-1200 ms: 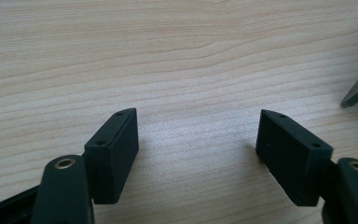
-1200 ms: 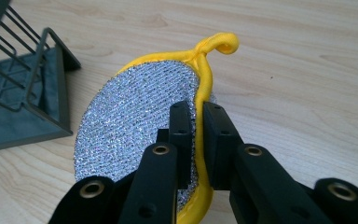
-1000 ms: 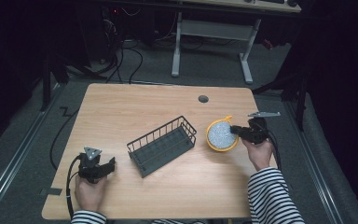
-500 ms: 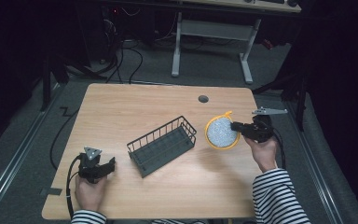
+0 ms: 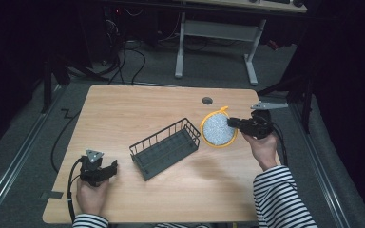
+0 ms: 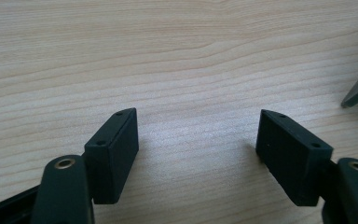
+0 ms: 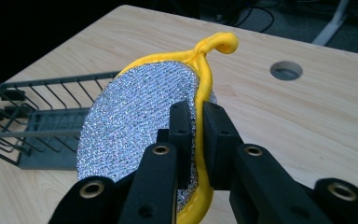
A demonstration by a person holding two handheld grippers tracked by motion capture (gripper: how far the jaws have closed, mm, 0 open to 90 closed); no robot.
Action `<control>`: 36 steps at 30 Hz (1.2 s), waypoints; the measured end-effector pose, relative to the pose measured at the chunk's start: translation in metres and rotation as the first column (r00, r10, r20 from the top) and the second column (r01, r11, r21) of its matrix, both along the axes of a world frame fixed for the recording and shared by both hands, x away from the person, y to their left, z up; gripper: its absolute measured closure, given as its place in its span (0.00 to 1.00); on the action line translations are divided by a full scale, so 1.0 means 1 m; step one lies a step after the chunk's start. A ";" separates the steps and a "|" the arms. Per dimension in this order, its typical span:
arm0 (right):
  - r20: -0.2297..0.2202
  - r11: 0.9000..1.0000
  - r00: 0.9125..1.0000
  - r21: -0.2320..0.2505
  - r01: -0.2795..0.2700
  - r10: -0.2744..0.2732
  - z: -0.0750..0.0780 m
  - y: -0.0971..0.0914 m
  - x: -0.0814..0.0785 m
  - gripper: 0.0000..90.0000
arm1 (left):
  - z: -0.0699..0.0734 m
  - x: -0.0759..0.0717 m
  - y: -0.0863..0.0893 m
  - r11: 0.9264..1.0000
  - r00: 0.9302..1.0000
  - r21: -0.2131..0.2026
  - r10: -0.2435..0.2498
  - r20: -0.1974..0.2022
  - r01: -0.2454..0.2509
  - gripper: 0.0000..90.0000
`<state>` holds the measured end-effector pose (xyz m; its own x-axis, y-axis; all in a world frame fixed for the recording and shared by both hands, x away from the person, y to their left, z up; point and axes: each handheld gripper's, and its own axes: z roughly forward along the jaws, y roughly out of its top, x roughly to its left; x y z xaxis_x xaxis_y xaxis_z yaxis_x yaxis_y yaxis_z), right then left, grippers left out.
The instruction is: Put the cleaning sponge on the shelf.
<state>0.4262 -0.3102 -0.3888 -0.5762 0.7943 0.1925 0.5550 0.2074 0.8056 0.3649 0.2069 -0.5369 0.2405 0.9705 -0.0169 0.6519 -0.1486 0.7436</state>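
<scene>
On the pale wooden surface (image 5: 123,109), the dark wire basket (image 5: 165,148) lies slantwise near the middle, open side up and with nothing inside it that can be made out from the high view. Just right of it is the round scouring pad (image 5: 217,130), silver mesh with a yellow rim and a small yellow loop at its top; compared with a second ago it has come up off the wood and now stands on edge, its silver face turned toward the basket. The right gripper (image 5: 233,123) has lifted with it and holds it from the right, and in the right gripper view the black fingers (image 7: 216,140) are pinched close together on the pad's yellow rim (image 7: 204,93), with the basket (image 7: 32,126) lying beyond to the left. That rise suggests the pick-up is done and the carry toward the basket is the step now in hand; the remaining gap is short, though the thin edge grip could let the pad swing or slip. Down at the near left corner the left gripper (image 5: 105,170) has stayed put, low over bare wood, its fingers (image 6: 114,149) standing wide apart with nothing between them.
</scene>
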 end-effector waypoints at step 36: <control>0.000 0.985 0.986 0.011 -0.170 0.170 0.009 0.105 0.036 0.92 | 0.000 0.000 0.000 1.000 1.000 0.000 -0.006 0.000 0.006 0.33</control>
<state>0.4621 -0.2057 -0.3794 -0.7022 0.6830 0.2013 0.5132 0.2894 0.8080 0.3649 0.2068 -0.5370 0.2460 0.9691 -0.0167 0.6511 -0.1525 0.7435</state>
